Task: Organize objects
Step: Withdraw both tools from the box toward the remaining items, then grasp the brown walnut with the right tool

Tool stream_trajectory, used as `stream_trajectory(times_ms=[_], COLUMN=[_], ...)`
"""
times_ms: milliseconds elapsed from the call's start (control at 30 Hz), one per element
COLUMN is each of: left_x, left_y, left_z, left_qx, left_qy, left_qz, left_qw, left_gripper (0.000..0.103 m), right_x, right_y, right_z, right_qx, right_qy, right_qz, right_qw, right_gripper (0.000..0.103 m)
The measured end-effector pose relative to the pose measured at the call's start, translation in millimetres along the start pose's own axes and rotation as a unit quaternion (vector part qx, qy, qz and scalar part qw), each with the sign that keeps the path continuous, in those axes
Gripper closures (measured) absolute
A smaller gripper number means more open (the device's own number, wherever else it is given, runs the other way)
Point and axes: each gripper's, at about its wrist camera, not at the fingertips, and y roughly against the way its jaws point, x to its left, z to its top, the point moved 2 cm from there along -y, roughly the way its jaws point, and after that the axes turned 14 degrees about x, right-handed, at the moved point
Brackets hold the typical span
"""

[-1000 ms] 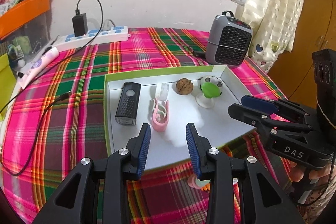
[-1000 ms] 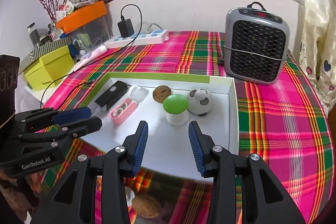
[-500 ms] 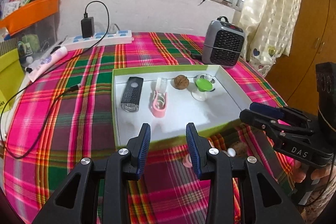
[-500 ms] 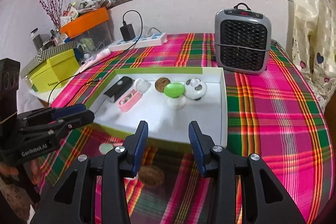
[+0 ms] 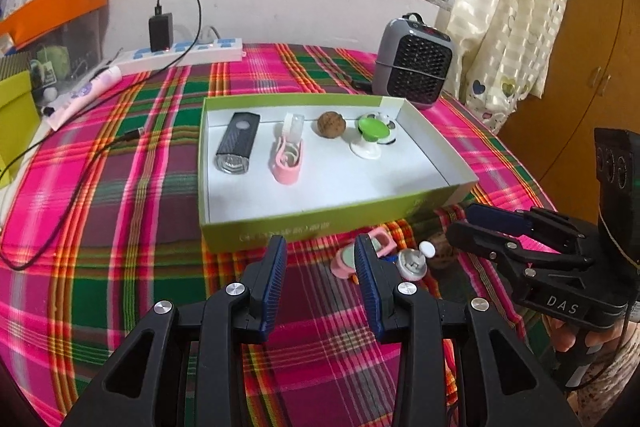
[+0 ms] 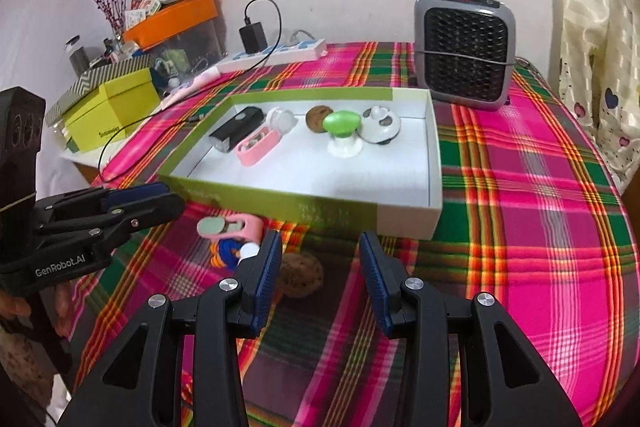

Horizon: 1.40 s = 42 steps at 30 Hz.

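A plaid cloth (image 5: 120, 227) covers the bench, and a shallow green-walled box (image 5: 320, 223) with a white floor sits in the middle of it, its long sides running across both views. Behind it stand a grey fan heater (image 6: 464, 51) at the far right corner, a white power strip (image 5: 180, 53) with a black charger (image 5: 161, 29) plugged in, and a black cable (image 5: 80, 183) trailing over the cloth to the left of the box. A yellow-green carton (image 6: 108, 115) and an orange-lidded bin (image 6: 172, 17) crowd the far left edge.

Inside the box, a row lies along the back wall: a black flashlight (image 5: 236, 141) with its long axis running front to back and its lens toward the near wall, a pink case (image 5: 288, 163) lying the same way with a clear lid (image 5: 294, 123) at its far end, a brown walnut (image 5: 331, 125), a green-capped mushroom toy (image 5: 370, 135) standing upright, and a white round toy (image 6: 380, 125) just behind it.

The box's near wall stands between both claws and that row. On the cloth in front of it lie loose items: a pink piece (image 6: 236, 227), a small blue-and-orange figure (image 6: 224, 253), a round metal piece (image 5: 412, 261), and a second walnut (image 6: 300, 273).

The left claw (image 5: 320, 275) hangs over bare cloth, jaws parted, gripping nothing. The right claw (image 6: 320, 275) is likewise parted and empty; the walnut shows past its left finger.
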Motion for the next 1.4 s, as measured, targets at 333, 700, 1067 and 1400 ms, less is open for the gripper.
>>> stream_trajectory(times_ms=[333, 700, 1067, 1400], left_x=[-8, -20, -29, -38], left_y=[-14, -24, -28, -28], left_z=[-1, 1, -4, -12], left_qx=[0.021, 0.036, 0.048, 0.051], left_qy=[-0.013, -0.035, -0.044, -0.049], left_qz=[-0.017, -0.024, -0.038, -0.042], left_qw=[0.9995, 0.9985, 0.9971, 0.9966], left_gripper=[0.070, 0.069, 0.069, 0.069], right_x=[5, 9, 9, -1], right_y=[-9, -15, -11, -4], right_z=[-2, -4, -6, -14], right_qx=[0.019, 0.039, 0.033, 0.031], right_qy=[0.009, 0.025, 0.037, 0.024], right_qz=[0.006, -0.012, -0.032, -0.039], right_qw=[1.000, 0.999, 0.998, 0.998], right_gripper=[0.060, 0.059, 0.072, 0.072])
